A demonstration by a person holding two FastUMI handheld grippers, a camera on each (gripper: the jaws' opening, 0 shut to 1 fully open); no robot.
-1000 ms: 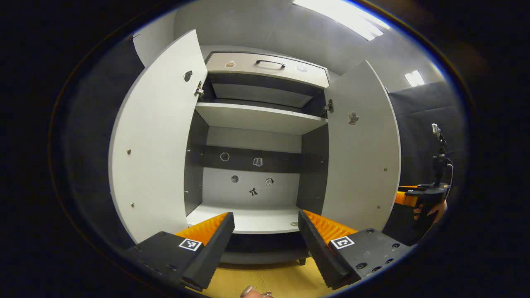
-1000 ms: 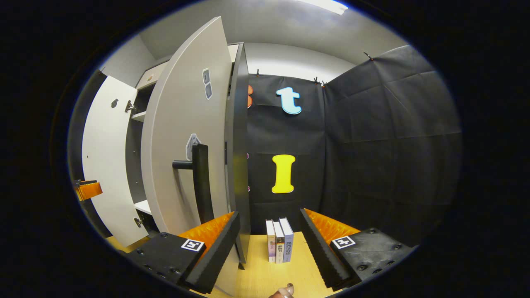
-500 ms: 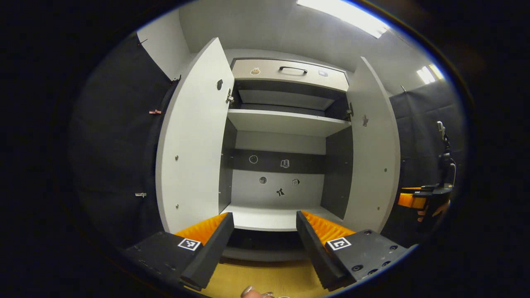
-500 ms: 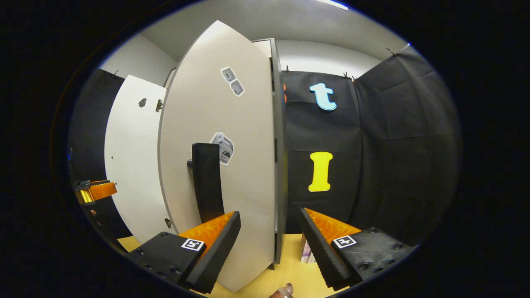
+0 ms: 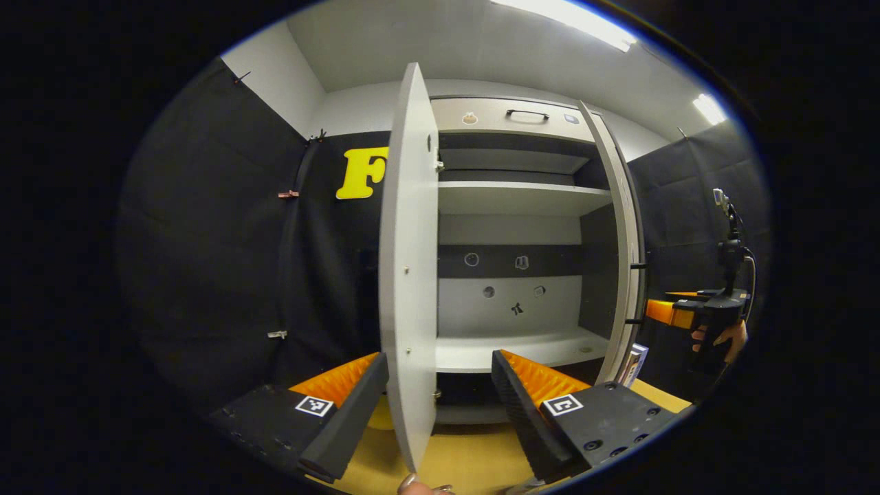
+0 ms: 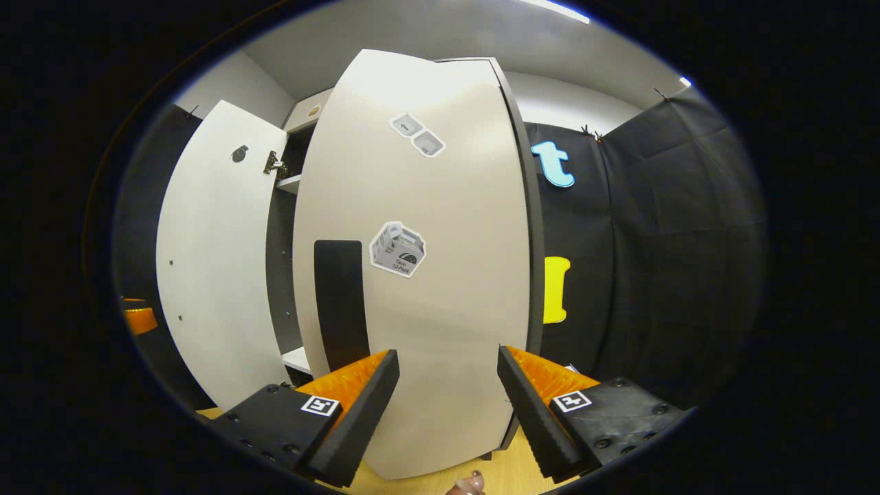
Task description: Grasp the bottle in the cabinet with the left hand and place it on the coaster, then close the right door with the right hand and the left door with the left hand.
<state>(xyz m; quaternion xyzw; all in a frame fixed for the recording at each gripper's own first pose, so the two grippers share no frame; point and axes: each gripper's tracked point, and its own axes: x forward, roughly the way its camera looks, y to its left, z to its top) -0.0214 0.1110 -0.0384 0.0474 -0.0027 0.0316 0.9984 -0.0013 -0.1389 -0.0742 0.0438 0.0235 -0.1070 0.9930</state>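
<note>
door-closing step is on – right gripper (image 6: pixel 443 405) spread wide facing the right door (image 6: pixel 426 275), left gripper (image 5: pixel 436 402) gaping around the left door (image 5: pixel 407 275) edge, bottle unseen – next, push both shut.

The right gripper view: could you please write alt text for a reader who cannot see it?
The open right claw faces the outer side of the pale right cabinet door, which carries a black vertical handle and stickers. Beyond its left edge the left door stands open. Wooden tabletop lies below.
</note>
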